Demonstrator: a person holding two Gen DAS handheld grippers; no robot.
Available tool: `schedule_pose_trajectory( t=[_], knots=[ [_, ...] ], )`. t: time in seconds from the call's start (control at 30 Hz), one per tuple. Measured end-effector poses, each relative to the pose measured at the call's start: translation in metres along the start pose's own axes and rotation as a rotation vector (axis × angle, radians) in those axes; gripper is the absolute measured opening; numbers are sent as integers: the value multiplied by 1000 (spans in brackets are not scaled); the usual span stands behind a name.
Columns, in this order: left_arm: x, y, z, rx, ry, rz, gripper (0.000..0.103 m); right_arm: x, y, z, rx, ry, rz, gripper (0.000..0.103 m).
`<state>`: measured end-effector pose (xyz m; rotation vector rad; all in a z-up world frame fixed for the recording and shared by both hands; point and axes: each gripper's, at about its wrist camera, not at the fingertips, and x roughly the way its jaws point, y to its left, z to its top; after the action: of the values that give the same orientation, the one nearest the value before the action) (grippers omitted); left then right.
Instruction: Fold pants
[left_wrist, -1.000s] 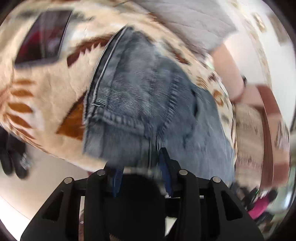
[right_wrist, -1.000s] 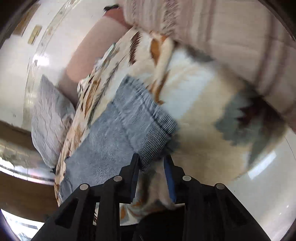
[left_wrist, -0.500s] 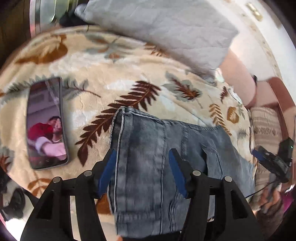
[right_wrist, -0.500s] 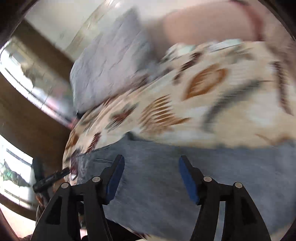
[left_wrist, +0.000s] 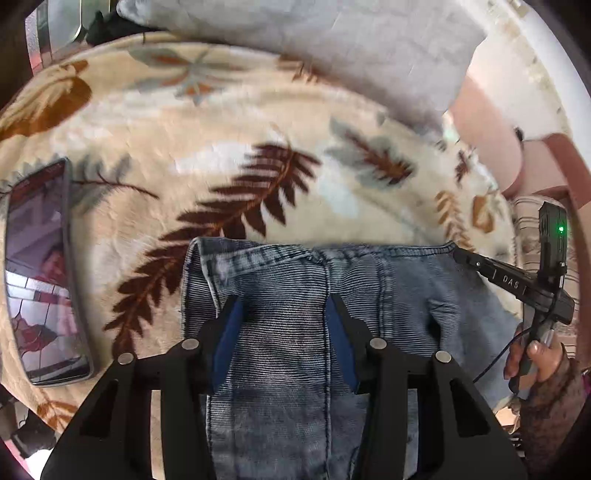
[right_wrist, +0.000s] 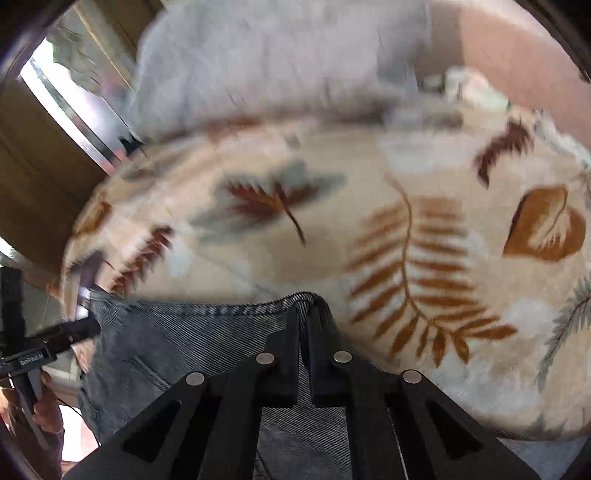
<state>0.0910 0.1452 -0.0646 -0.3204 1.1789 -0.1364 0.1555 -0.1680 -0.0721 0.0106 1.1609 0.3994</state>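
Jeans (left_wrist: 295, 332) lie folded on a leaf-print blanket (left_wrist: 229, 122), low centre in the left wrist view; their far edge runs across mid-frame. Phone (left_wrist: 40, 273) sits on the blanket at left, apart from the denim. Grey pillow (left_wrist: 314, 40) at top.

Right gripper (right_wrist: 303, 317): fingers clenched on the far edge of the jeans near its right end, denim bunched up between them. In the left view its tip meets the same edge at the right.

Left gripper (left_wrist: 282, 321): fingers part-spread, just been closing, blue pads either side of the centre seam over the denim; no pinch visible.

Risks, as judged:
- One-sided hold. Lifting now would skew the layers.
- Left fingers may catch only the top layer, so the fold splits.
- Plush blanket could drag the cloth.
- Leftward pull might reach the phone.
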Motion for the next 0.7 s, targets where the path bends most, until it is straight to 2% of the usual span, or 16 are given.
schedule_pose_trajectory(
  t=[0.07,0.13,0.2,0.27,0.3,0.4,0.47,0.57,0.63,0.7],
  knots=[
    [-8,0,0,-4,-13,2,45,7,-4,1,38,17,9,6],
    [-22,-1,-2,-7,-44,19,45,-9,-20,-5,163,-47,96,11],
    [-41,-5,-8,-16,-86,25,45,-26,-31,-11,214,-95,138,14],
    [-58,-17,-17,-15,-125,11,46,-47,-42,-21,227,-136,134,18],
    [-63,-25,-18,-5,-137,-5,46,-59,-49,-28,235,-155,128,25],
    [-71,-59,-28,58,-156,-39,60,-89,-78,-53,292,-188,106,36],
    [-69,-84,-32,117,-142,-57,63,-111,-104,-73,350,-199,92,37],
    [-59,-126,-39,227,-70,-78,66,-148,-140,-108,445,-244,75,38],
    [-54,-151,-44,292,-42,-85,66,-181,-177,-151,531,-299,20,43],
    [-47,-177,-47,350,-21,-83,66,-202,-209,-186,612,-340,-28,53]
  ],
)
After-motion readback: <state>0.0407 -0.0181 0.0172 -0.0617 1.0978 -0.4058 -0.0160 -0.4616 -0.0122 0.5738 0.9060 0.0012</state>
